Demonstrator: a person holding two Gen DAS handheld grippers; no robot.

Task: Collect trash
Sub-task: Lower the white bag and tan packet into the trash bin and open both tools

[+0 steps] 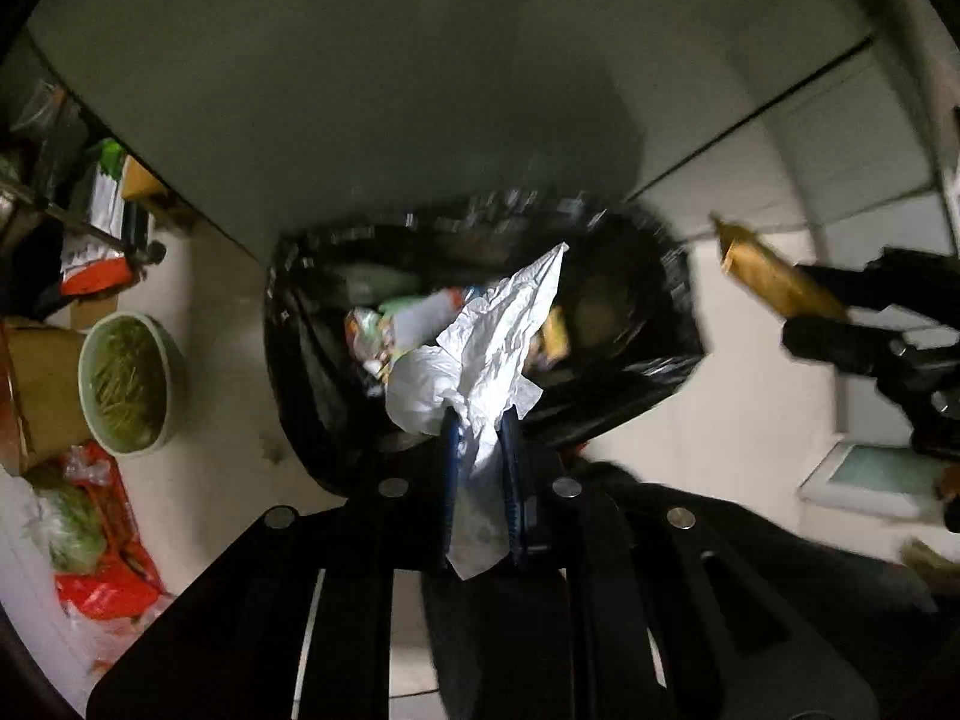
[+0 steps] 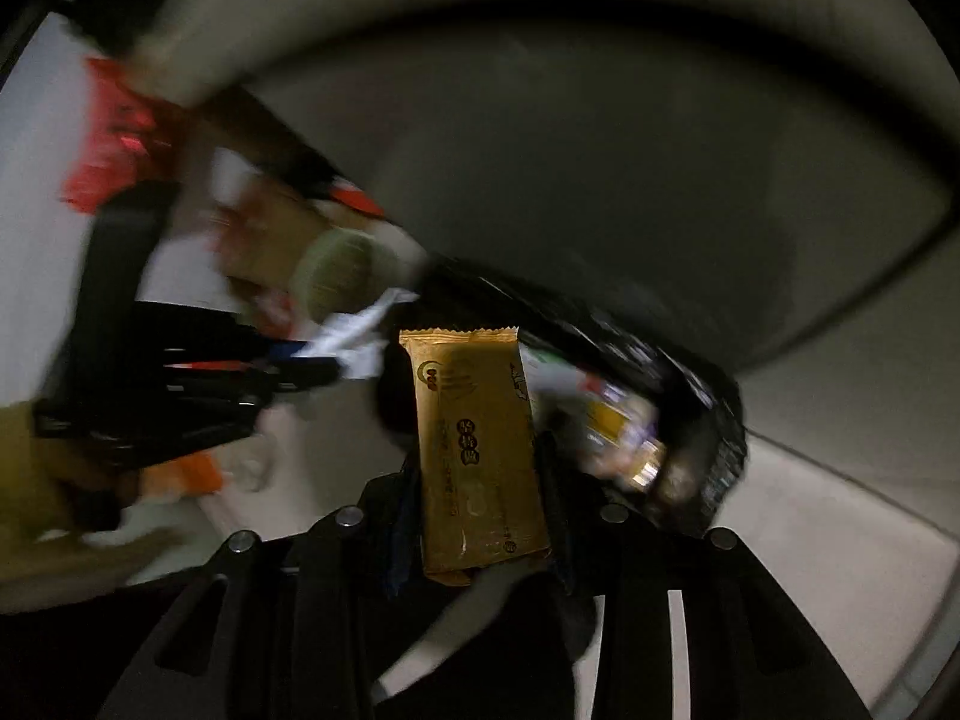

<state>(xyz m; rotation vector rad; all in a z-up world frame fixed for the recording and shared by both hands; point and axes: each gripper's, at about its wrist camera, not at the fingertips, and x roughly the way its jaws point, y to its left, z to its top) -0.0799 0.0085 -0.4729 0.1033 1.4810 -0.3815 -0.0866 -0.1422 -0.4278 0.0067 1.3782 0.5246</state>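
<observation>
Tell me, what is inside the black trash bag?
The black trash bag already holds colourful wrappers, including a yellow one. The crumpled white tissue held in the left tool covers the middle, and the bottom is too dark to see.

I see tissue (image 1: 492, 336): white, crumpled | wrapper (image 2: 477, 456): gold, with dark print and small red mark | trash bag (image 1: 630, 324): glossy black | my left gripper (image 1: 483, 456): black, blue pads | my right gripper (image 2: 480, 498): black | bowl (image 1: 129, 384): pale green, yellow-green strips inside | plastic bag (image 1: 114, 588): red
</observation>
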